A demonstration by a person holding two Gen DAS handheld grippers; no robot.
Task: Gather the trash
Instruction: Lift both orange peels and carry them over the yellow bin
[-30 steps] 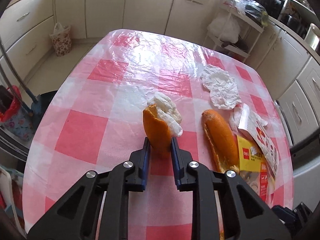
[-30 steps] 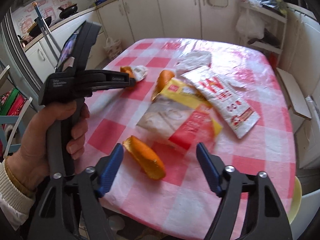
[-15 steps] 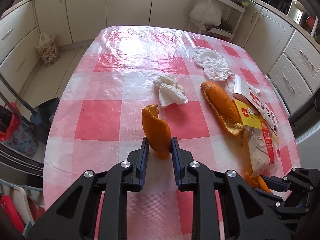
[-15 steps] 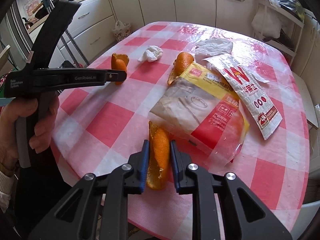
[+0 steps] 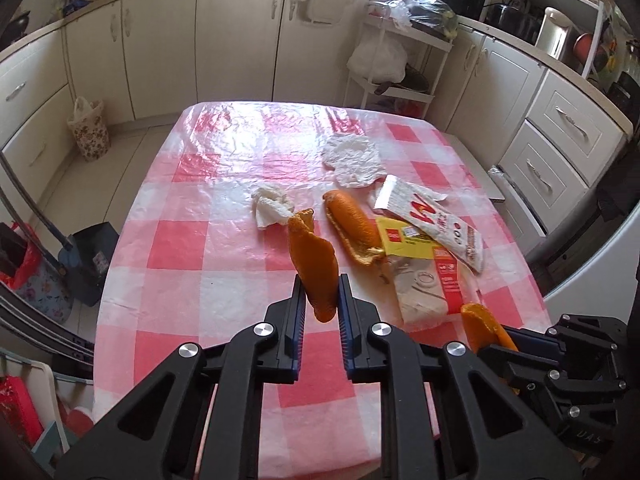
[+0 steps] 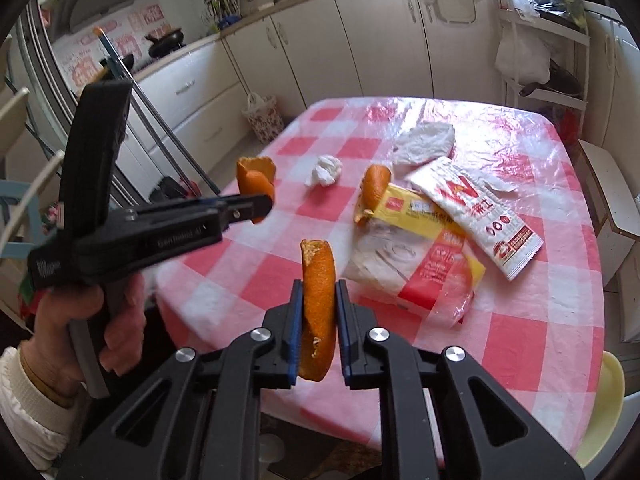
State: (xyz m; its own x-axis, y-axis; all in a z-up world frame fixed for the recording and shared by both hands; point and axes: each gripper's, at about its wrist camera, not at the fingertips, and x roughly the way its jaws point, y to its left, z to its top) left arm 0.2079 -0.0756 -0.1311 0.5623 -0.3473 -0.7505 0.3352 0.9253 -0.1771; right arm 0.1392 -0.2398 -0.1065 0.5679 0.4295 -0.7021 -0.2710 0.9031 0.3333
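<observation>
left gripper (image 5: 320, 304): black frame, blue pads, silver screws
left hand (image 6: 86, 320): bare skin, white cuff
right gripper (image 6: 318, 312): same build

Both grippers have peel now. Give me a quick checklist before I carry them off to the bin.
1. Left gripper shut on curled peel: ok.
2. Right gripper shut on long peel: ok.
3. Both peels lifted off the table: ok.
4. Bin location: cannot tell, none identifiable in view.
5. Table cleared: not ok; third peel, small tissue, large tissue and wrappers remain.
</observation>
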